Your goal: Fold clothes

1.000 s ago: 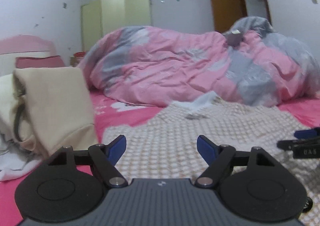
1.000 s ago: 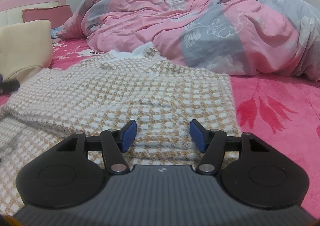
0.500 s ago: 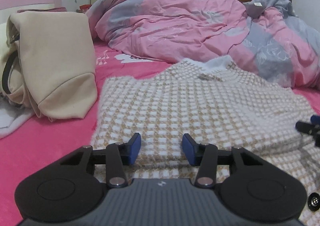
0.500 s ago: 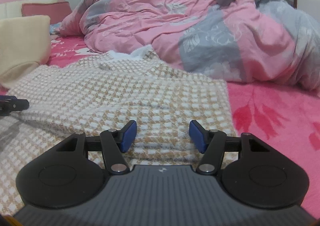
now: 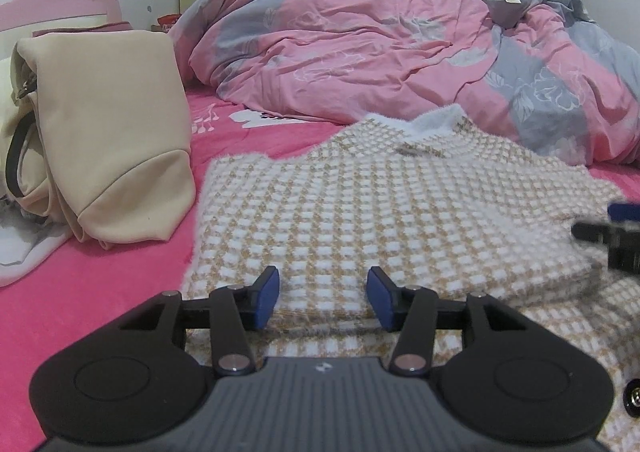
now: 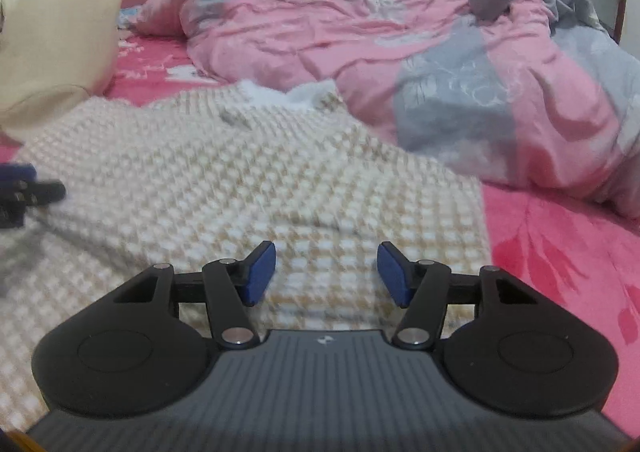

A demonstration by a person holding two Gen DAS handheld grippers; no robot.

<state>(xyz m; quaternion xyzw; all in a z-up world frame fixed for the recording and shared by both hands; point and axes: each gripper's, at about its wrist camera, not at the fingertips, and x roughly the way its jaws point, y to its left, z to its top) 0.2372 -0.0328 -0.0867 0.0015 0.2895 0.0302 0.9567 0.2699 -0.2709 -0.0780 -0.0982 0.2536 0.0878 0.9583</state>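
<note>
Scene: A checked beige-and-white sweater [image 5: 400, 208] lay spread on a bright pink bedsheet [image 5: 100, 292], collar toward a rumpled pink-and-grey quilt [image 5: 380, 52] at the far side of the bed.
Beside it: A cream bag [image 5: 112, 140] stood just left of the sweater, apart from it.
Fold so far: In the left wrist view one layer of the sweater already lay doubled over another, its folded edge running across just ahead of the fingertips.
Left gripper [image 5: 324, 294]: Its jaws stood about half open after widening a little in the last half second, following a closing; the folded edge sat between the blue pads, but no pinch on the knit was visible.
Right gripper [image 6: 326, 272]: It was also about half open, poised low over the sweater's right part, near the edge that met the sheet; the blurred picture showed no cloth gripped.
Each in the other's view: The right gripper's tip showed at the right margin of the left view, the left one's at the left margin of the right view.
Step in hand: Judged as lining up both grippers on the near edge for the next fold.
Next move: It would probably call for both sets of jaws to close on all the layers at matching points, then a level lift toward the collar, lest the loose knit sag or skew.
</note>
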